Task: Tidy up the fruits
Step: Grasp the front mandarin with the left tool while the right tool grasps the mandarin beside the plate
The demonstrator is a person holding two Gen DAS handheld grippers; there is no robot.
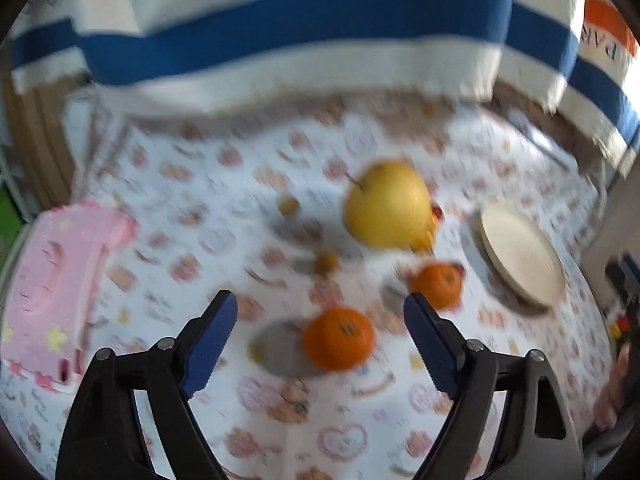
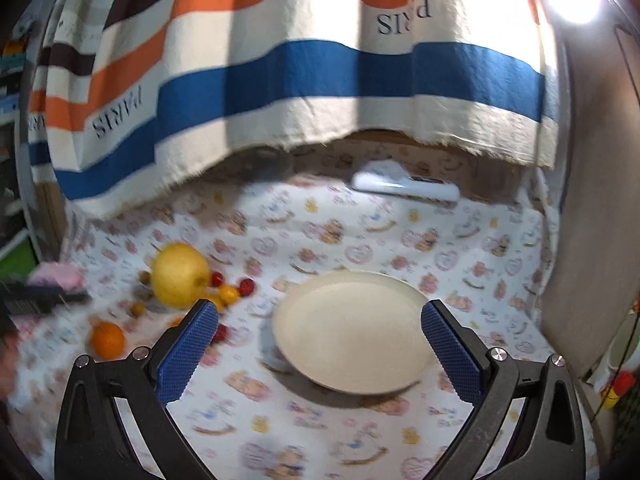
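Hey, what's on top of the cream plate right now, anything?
Nothing: the cream plate is bare in both views. The fruit lies beside it on the tablecloth. The cloth under the plate is hidden.

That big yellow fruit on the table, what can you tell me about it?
The big yellow fruit is round and smooth-skinned, like an apple or pear, with a thin dark stem set in a dimple. It is the largest fruit here. It rests on the patterned tablecloth, lying tilted with its stem pointing sideways. Small red and yellow fruits crowd its side; whether they touch it is unclear. No gripper holds it, and the plate sits apart from it.
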